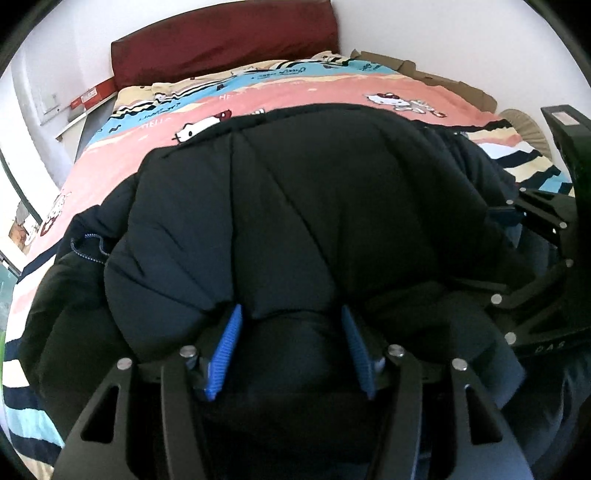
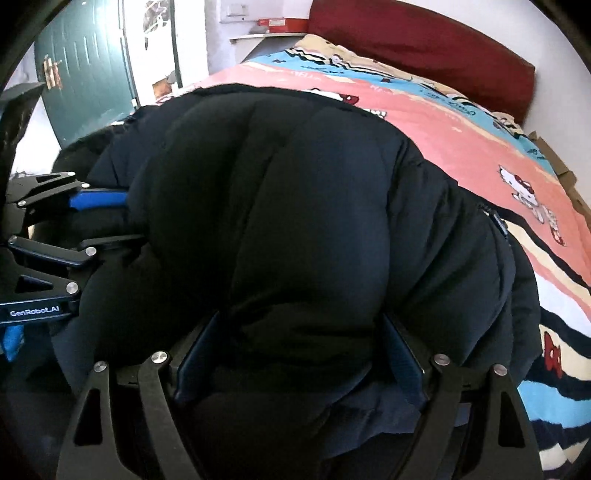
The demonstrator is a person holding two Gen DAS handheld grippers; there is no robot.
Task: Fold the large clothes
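A large dark navy puffer jacket (image 1: 314,206) lies bunched on the bed and fills both views; it also shows in the right wrist view (image 2: 295,206). My left gripper (image 1: 291,317) has its blue-padded fingers (image 1: 229,343) closed on a thick fold of the jacket's near edge. My right gripper (image 2: 299,328) grips another thick fold of the same edge between its fingers (image 2: 400,354). The two grippers are side by side: the right one shows at the right edge of the left wrist view (image 1: 535,221), the left one at the left edge of the right wrist view (image 2: 55,236).
The bed has a pink, blue and striped cartoon-print cover (image 1: 295,92) and a dark red headboard (image 1: 221,40) against a white wall. Cardboard (image 1: 443,77) lies along the bed's far side. A green door (image 2: 85,66) and a small shelf (image 2: 266,35) stand beyond the bed.
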